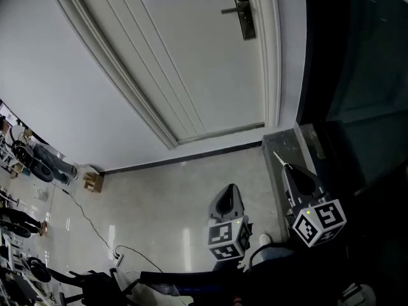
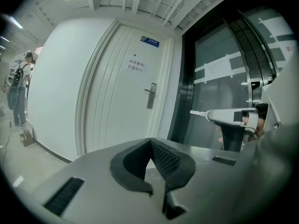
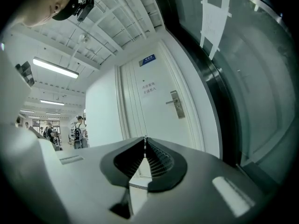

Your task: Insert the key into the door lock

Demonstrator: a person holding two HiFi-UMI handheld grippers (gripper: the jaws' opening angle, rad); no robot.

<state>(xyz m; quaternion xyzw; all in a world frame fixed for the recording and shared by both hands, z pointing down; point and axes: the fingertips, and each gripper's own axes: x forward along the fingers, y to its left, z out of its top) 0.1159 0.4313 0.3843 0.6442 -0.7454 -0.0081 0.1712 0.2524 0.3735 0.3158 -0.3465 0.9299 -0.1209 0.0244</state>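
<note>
The white door (image 1: 191,62) carries a metal lock plate with a lever handle (image 1: 243,11) near its right edge; the plate also shows as lock plate (image 2: 151,95) and lock plate (image 3: 176,104). My right gripper (image 1: 287,166) is shut on a thin silver key (image 1: 279,158), whose blade sticks out past the tips toward the door, well short of the lock. From the left gripper view the key (image 2: 198,113) shows side-on. In the right gripper view only the key's edge (image 3: 145,141) is visible. My left gripper (image 1: 227,199) hangs lower left, shut with nothing in it.
A dark glass panel (image 1: 357,75) in a black frame stands right of the door. A small cardboard box (image 1: 94,182) and a cable (image 1: 95,231) lie on the shiny floor at left. A person with a backpack (image 2: 18,94) stands down the corridor.
</note>
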